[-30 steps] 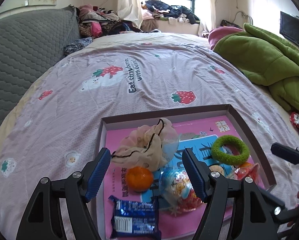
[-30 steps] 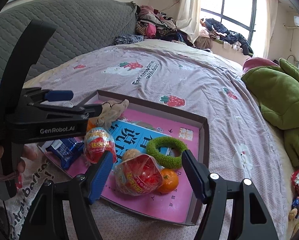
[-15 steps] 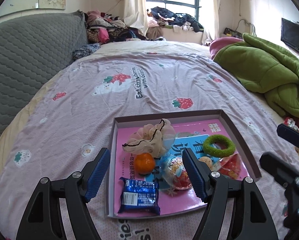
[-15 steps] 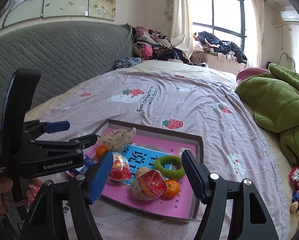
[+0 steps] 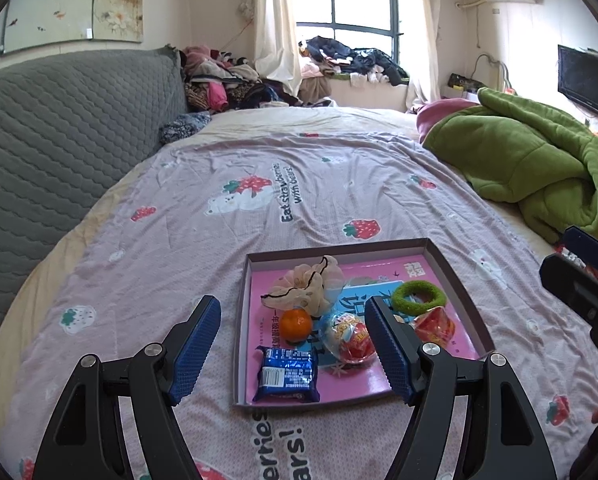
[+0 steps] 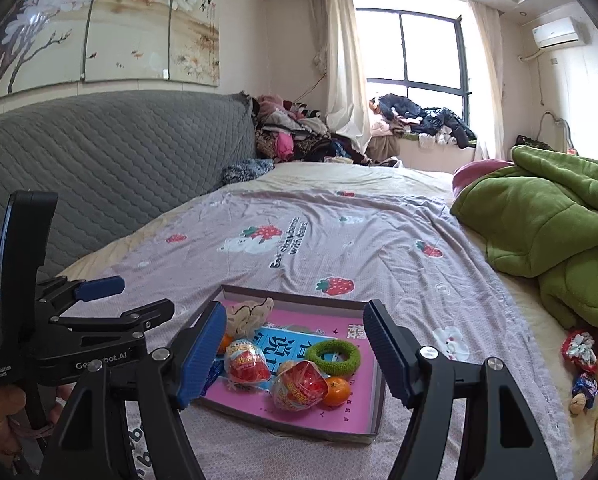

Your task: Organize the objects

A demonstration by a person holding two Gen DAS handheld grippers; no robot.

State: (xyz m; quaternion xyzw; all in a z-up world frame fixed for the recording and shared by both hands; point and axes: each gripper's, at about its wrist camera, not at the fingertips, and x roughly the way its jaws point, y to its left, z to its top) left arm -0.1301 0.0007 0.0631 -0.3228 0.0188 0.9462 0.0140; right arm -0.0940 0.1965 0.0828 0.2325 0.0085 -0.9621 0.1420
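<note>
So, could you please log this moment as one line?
left gripper: open, empty | right gripper: open, empty | shallow pink-lined cardboard tray: holds snacks, on bed

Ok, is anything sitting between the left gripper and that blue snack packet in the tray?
Nothing visible. The left gripper hangs open above the bedspread, and the blue snack packet lies at the tray's near edge, uncovered. The orange and scrunchie sit beyond it.
</note>
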